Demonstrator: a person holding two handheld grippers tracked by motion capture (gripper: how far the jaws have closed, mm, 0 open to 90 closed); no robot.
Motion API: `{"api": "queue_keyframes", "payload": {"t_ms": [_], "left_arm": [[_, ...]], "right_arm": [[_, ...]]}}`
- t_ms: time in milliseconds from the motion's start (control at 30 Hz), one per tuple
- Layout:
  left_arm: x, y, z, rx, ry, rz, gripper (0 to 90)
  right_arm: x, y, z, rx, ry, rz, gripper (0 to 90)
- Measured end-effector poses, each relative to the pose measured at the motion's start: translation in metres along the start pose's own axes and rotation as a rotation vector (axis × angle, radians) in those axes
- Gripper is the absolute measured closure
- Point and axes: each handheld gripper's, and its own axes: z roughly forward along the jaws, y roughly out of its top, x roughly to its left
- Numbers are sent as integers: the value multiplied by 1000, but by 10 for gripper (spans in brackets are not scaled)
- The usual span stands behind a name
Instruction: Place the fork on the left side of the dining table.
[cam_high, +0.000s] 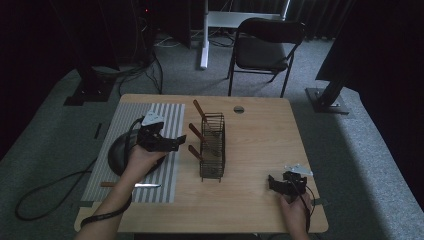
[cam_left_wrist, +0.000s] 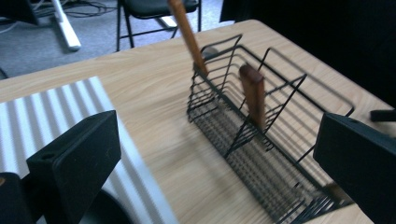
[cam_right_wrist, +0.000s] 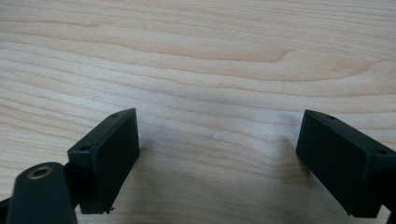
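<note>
Both tongs apart, empty: left tongs (cam_high: 176, 142) near wire rack (cam_high: 212, 146); right tongs (cam_high: 272, 181) low over surface (cam_high: 260, 130). Knife (cam_high: 131, 185) on mat: likely light, stiff; take by wooden handle.

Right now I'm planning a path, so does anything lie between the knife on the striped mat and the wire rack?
Nothing visible does. Only bare striped mat and table separate the knife from the wire rack's near end. The left claw hangs open above the mat, farther back, off that line.
</note>
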Motion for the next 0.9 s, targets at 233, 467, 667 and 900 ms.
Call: {"api": "queue_keyframes", "payload": {"t_ms": [233,467,667,900], "left_arm": [[-2,8,23,45,2,-34,55],[-5,7,36,45,-60,-54,153],[-7,2,49,60,-95,-51,303],[-7,-2,58,55,-128,-92,488]], "right_arm": [[0,0,0,1,1,1,128],[0,0,0,1,0,1,128],[0,0,0,1,0,1,128],[0,0,0,1,0,1,128]]}}
